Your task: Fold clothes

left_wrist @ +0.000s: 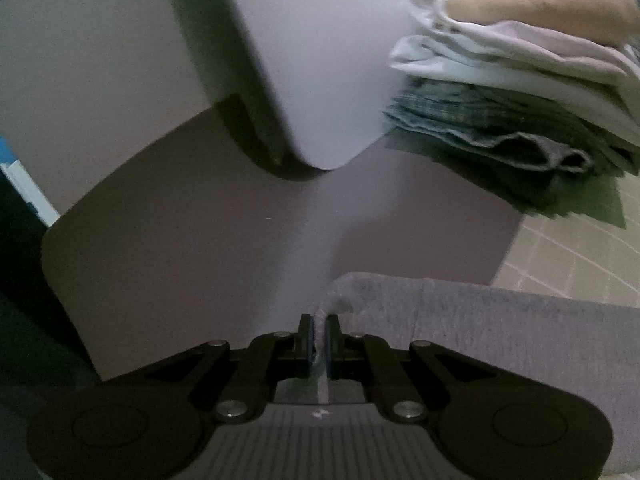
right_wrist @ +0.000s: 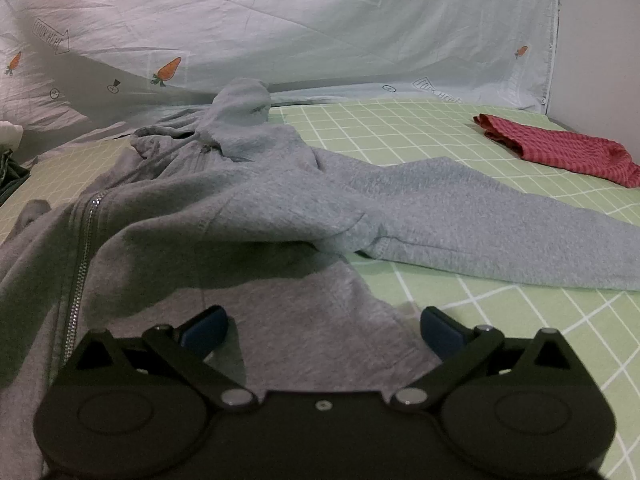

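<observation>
A grey zip-up hoodie (right_wrist: 248,200) lies spread on the green checked bed sheet (right_wrist: 520,320), one sleeve stretched out to the right and its hood bunched at the back. My right gripper (right_wrist: 324,330) stands open low over the hoodie's lower front, blue pads wide apart with grey cloth under them. In the left wrist view my left gripper (left_wrist: 319,332) is shut on a thin edge of the grey hoodie fabric (left_wrist: 500,340), which hangs to its right.
A stack of folded clothes (left_wrist: 520,92) sits at the upper right of the left wrist view. A folded red checked garment (right_wrist: 560,150) lies far right on the bed. A pale carrot-print quilt (right_wrist: 320,28) rises behind the hoodie. Pale rounded furniture (left_wrist: 320,60) stands beyond the bed's edge.
</observation>
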The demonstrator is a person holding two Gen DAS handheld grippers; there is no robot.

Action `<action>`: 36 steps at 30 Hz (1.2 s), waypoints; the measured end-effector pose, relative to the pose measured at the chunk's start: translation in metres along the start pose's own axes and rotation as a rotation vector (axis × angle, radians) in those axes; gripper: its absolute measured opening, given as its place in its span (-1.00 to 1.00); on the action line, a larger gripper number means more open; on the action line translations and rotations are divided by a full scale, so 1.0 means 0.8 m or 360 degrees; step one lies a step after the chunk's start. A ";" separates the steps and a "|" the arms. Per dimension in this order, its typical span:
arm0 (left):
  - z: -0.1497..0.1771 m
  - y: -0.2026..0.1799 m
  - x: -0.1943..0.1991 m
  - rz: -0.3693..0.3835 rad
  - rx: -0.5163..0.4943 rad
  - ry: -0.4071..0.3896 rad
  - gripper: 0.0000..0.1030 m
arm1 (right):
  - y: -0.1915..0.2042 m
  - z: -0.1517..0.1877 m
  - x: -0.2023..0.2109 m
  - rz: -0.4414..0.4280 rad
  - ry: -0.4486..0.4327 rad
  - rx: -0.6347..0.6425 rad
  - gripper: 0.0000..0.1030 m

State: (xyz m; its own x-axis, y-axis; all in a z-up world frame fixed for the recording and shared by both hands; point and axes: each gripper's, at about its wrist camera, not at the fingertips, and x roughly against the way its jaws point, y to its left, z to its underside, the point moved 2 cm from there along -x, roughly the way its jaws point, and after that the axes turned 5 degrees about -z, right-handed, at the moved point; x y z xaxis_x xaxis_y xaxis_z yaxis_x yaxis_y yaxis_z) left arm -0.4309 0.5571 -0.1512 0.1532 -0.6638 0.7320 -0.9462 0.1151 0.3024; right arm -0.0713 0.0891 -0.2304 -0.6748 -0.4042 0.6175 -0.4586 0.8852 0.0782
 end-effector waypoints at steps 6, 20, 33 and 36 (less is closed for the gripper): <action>0.013 -0.002 -0.008 -0.0054 -0.0041 0.0045 -0.87 | -0.001 0.000 0.000 0.0002 0.0001 0.0002 1.00; 0.022 -0.004 0.019 -0.0009 -0.0131 0.0002 -0.12 | -0.002 -0.009 0.012 0.0025 0.0073 -0.0019 1.00; 0.009 -0.186 0.136 0.0683 -0.0550 -0.0247 0.37 | 0.001 -0.115 -0.015 -0.0043 0.0051 0.0232 1.00; 0.019 -0.263 0.160 0.0889 -0.0741 -0.0317 0.37 | 0.003 -0.143 -0.056 -0.0116 0.0073 0.0273 1.00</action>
State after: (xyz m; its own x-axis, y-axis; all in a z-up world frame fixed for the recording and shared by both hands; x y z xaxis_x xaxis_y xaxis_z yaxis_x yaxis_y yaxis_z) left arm -0.2164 0.4366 -0.1307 -0.4102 -0.5311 0.7414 -0.6429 0.7450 0.1779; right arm 0.0239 0.1359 -0.1683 -0.6109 -0.4517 0.6502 -0.5999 0.8000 -0.0079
